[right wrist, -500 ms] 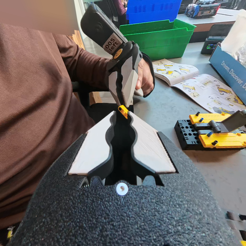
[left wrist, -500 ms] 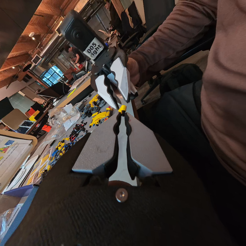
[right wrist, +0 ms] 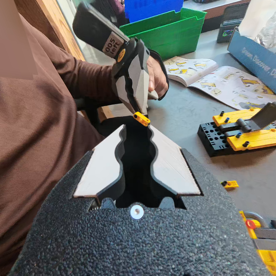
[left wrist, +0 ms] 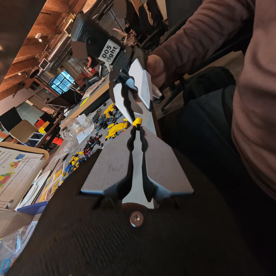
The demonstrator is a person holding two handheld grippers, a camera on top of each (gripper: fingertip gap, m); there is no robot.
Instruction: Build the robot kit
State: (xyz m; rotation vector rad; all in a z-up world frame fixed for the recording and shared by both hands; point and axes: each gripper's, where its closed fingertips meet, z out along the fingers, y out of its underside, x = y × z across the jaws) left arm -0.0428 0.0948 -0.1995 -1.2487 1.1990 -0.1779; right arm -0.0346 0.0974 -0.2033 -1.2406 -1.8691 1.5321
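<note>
1. We are watching the left gripper (left wrist: 136, 127) tilting up and pointing at the other tool, its jaws pinched tight on a small yellow plastic connector piece with holes (left wrist: 137, 121) right at the tips.
2. In the right wrist view that same yellow piece (right wrist: 141, 119) is sitting crosswise just past the tips of the right gripper (right wrist: 136, 127), whose jaws are standing apart; whether its right finger is touching the piece, we cannot tell.
3. The person's hand (right wrist: 156, 79) is wrapping the left handle, brown sleeve angling down from the shoulder, and the left tool is aiming steeply downward toward us.
4. From the left side, we are seeing the other hand (left wrist: 155, 70) gripping the right tool, which is descending from upper left, tip to tip with ours.
5. Counting now on the grey table (right wrist: 186, 113): one black and yellow brick assembly with blue and black pins (right wrist: 239, 132), one tiny loose yellow and black part (right wrist: 230, 184), one open instruction booklet (right wrist: 209, 77), one green plastic bin (right wrist: 165, 29).
6. Across in the left view we are seeing one yellow wheeled model (left wrist: 109, 118) and one crumpled clear plastic bag (left wrist: 74, 127), with scattered small parts too many to count.
</note>
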